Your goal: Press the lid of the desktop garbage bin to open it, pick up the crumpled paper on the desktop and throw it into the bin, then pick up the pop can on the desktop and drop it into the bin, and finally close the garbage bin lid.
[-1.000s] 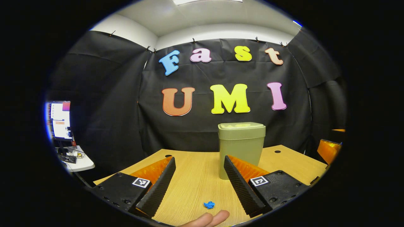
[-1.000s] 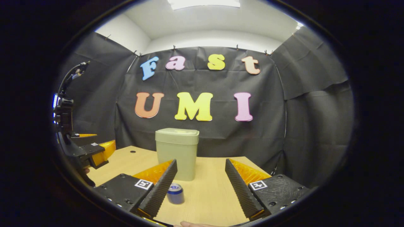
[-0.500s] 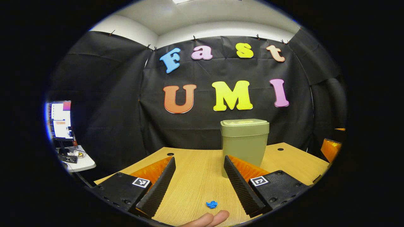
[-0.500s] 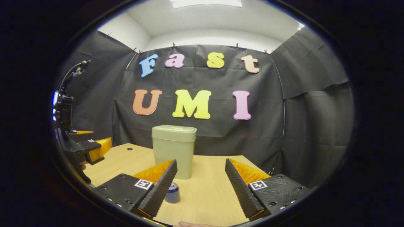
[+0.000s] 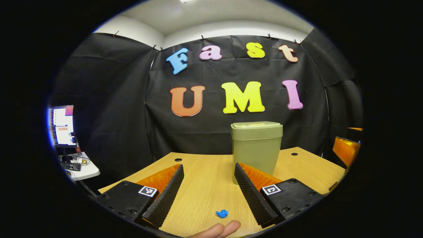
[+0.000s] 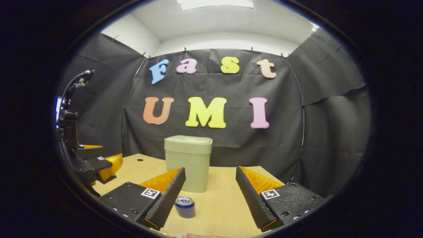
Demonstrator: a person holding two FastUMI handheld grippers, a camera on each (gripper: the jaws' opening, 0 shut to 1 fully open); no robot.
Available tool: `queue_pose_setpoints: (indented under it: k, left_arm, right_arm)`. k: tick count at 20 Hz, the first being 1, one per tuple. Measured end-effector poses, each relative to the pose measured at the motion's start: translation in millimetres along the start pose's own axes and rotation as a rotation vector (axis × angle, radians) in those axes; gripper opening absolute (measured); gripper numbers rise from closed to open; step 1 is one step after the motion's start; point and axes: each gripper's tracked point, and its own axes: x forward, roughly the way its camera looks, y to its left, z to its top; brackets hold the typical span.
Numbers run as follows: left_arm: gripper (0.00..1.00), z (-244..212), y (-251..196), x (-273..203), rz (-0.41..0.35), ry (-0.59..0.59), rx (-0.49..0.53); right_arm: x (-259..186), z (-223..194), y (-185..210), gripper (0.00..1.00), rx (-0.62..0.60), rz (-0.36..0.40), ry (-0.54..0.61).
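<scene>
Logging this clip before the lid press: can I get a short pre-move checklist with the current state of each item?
1. Bin upright on the desk: ok.
2. Lid shut, ready to press: ok.
3. Left gripper open and empty: ok.
4. Right gripper open and empty: ok.
5. Crumpled paper lying free on the desk near the left gripper: ok.
6. Pop can upright, apart from the bin: ok.
</scene>
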Motion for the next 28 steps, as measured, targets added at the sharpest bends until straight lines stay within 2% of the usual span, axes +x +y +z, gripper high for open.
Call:
queue_pose_setpoints:
  k: [2, 3, 6, 8, 9, 11, 12, 17, 18, 19, 21, 22, 23, 26, 28]
  left_arm:
    - [0.99, 1, 1, -1, 0.002, -0.008, 0.006]
    - [0.99, 2, 3, -1, 0.005, -0.010, 0.008]
    - [0.99, 4, 8, 0, 0.013, -0.016, 0.009]
    - [0.99, 4, 13, 1, 0.019, -0.016, -0.001]
    - [0.99, 3, 15, 1, 0.021, -0.014, -0.008]
    - [0.99, 3, 21, 3, 0.029, -0.011, -0.021]
    - [0.99, 3, 25, 4, 0.035, -0.009, -0.026]
    - [0.99, 2, 43, 7, 0.058, -0.003, -0.051]
    - [0.99, 2, 45, 7, 0.061, 0.000, -0.057]
    - [0.99, 2, 47, 9, 0.063, 0.003, -0.062]
    - [0.99, 2, 51, 9, 0.061, 0.006, -0.070]
    - [0.99, 2, 51, 10, 0.059, 0.006, -0.070]
    - [0.99, 2, 53, 10, 0.058, 0.005, -0.069]
    - [0.99, 2, 60, 10, 0.068, 0.007, -0.072]
    - [0.99, 1, 63, 13, 0.070, 0.014, -0.073]
  right_arm:
    - [12, 7, 4, 0.90, -0.010, -0.007, -0.005]
    - [19, 12, 5, 0.80, -0.014, -0.016, -0.003]
    - [41, 21, 23, 0.60, -0.011, 0.014, 0.021]
    - [55, 29, 30, 0.43, -0.005, 0.027, 0.037]
    - [64, 31, 37, 0.25, -0.003, 0.044, 0.045]
    - [79, 39, 42, 0.05, 0.012, 0.056, 0.053]
    - [86, 43, 47, 0.00, 0.013, 0.066, 0.060]
    - [138, 72, 60, 0.00, 0.005, 0.066, 0.051]
    - [151, 73, 64, 0.10, 0.015, 0.070, 0.063]
    - [165, 76, 70, 0.00, 0.017, 0.080, 0.075]
    - [192, 76, 82, 0.00, 0.019, 0.097, 0.098]
    - [205, 72, 87, 0.10, 0.022, 0.105, 0.114]
    - [217, 67, 93, 0.00, 0.029, 0.112, 0.137]
    - [249, 42, 99, 0.00, 0.044, 0.087, 0.218]
    - [267, 36, 96, 0.00, 0.017, 0.055, 0.226]
